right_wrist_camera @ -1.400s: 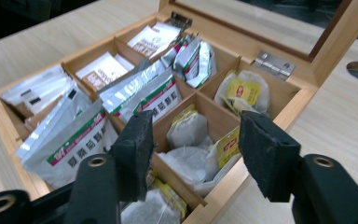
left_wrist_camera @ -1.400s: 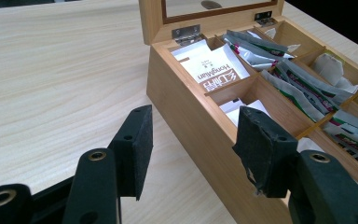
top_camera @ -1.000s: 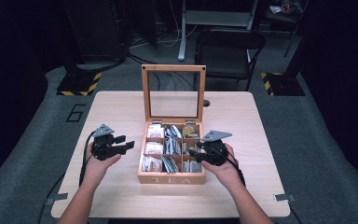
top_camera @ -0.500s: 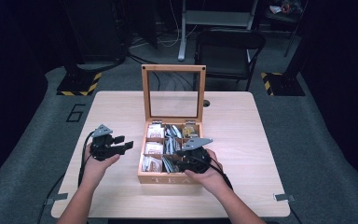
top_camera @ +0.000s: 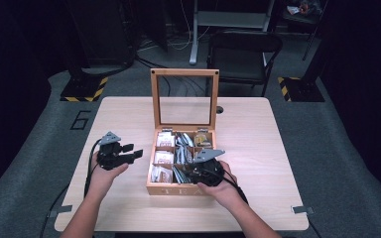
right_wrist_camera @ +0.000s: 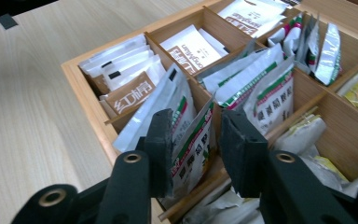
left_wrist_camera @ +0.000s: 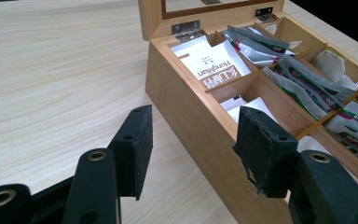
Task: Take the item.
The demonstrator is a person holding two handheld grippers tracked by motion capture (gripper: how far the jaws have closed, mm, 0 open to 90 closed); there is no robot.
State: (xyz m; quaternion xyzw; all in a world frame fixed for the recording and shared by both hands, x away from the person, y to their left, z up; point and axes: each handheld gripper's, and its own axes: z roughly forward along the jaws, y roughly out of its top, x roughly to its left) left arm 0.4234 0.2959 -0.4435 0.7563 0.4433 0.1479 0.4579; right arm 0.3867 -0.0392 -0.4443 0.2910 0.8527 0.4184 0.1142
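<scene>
A wooden tea box [top_camera: 178,190] stands mid-table with its glass lid [top_camera: 184,99] upright, its compartments full of tea packets. My right gripper [top_camera: 191,171] reaches down into the front middle compartment. In the right gripper view its jaws [right_wrist_camera: 193,135] have just been closing around an upright white-and-green tea packet [right_wrist_camera: 193,147]. The left pad touches the packet and a thin gap remains at the right pad. My left gripper [top_camera: 134,151] hovers open to the left of the box with nothing between its jaws; in its own view [left_wrist_camera: 193,135] it faces the box's left wall [left_wrist_camera: 186,116].
Bare tabletop [top_camera: 248,129] lies around the box. A black chair [top_camera: 243,49] stands beyond the far edge. Cables trail from both grippers toward the near edge.
My right gripper has moved left from the box's front right corner to the front middle compartment, and its jaws have narrowed around a packet. The left gripper has stayed put.
</scene>
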